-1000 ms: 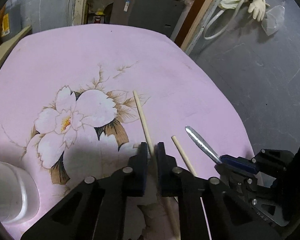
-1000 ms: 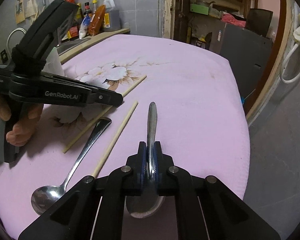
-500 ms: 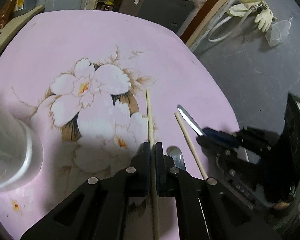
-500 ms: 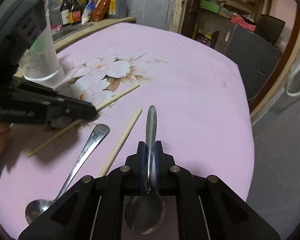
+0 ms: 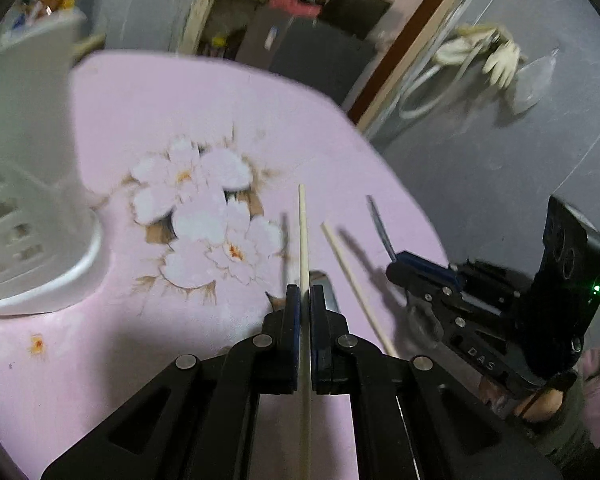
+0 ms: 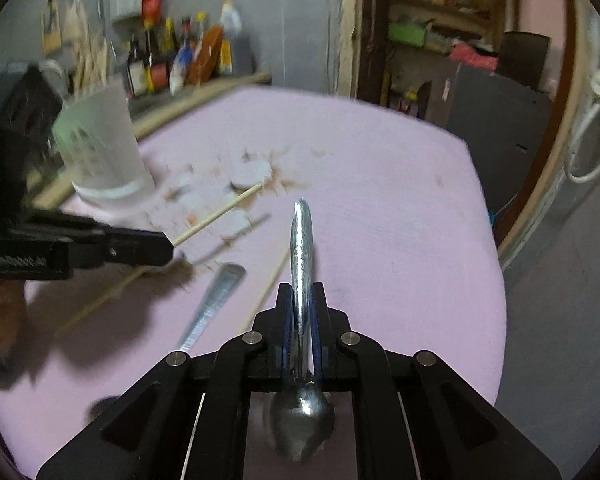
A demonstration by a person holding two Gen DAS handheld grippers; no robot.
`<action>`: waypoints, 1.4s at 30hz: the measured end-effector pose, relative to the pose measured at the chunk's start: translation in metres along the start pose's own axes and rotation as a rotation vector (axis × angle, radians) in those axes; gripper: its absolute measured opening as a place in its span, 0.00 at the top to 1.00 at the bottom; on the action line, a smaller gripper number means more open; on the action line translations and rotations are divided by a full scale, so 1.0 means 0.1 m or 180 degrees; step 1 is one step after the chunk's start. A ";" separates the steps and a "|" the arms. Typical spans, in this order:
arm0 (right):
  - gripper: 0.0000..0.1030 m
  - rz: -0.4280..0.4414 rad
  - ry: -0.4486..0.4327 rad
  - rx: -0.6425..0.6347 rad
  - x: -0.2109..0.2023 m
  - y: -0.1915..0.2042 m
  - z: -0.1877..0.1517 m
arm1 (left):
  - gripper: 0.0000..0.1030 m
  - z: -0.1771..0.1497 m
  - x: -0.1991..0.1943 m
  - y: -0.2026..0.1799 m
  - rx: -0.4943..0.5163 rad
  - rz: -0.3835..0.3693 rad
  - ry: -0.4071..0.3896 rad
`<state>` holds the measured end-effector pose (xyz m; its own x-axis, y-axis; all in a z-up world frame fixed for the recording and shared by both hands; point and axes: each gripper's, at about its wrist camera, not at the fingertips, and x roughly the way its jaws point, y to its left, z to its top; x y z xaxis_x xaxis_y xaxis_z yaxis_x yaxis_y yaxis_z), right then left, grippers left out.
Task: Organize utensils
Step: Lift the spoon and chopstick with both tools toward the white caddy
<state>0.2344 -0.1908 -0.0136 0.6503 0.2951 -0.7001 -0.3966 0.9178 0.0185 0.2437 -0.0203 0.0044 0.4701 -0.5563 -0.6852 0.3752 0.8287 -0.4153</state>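
- The left hand-held gripper is pinching a pale wooden chopstick between its two fingers; the stick is running straight forward out of the grip and also back underneath the device; in the right wrist view this chopstick is poking out of the left hand-held gripper above the tabletop, casting a blurred shadow below it.
- The right hand-held gripper is pressing its fingers onto the handle of a metal spoon; the handle is pointing forward and the bowl is hanging back beneath the fingers, near the camera; in the left wrist view the right hand-held gripper is sitting to the right, with the spoon handle sticking out toward the far side.
- A second chopstick is lying on the pink flowered tabletop between the two grippers, apart from both.
- A second spoon is lying on the tabletop, left of the loose chopstick, its handle pointing away; its bowl is hidden.
- A white slotted utensil holder is standing at the left of the tabletop; it is blurred, so its contents cannot be told; in the right wrist view the utensil holder is standing at the far left.
- Bottles are lining a ledge behind the tabletop.
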 end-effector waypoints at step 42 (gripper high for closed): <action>0.94 0.0729 -0.2571 0.0402 -0.59 1.25 1.50 | 0.98 0.64 -1.97 1.07 -0.0171 0.0877 -0.2981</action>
<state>0.2437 -0.0540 0.1367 0.8449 0.5321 0.0546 -0.5307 0.8209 0.2109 0.2425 0.1735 0.1333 0.9889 -0.1475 -0.0194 0.1312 0.9258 -0.3544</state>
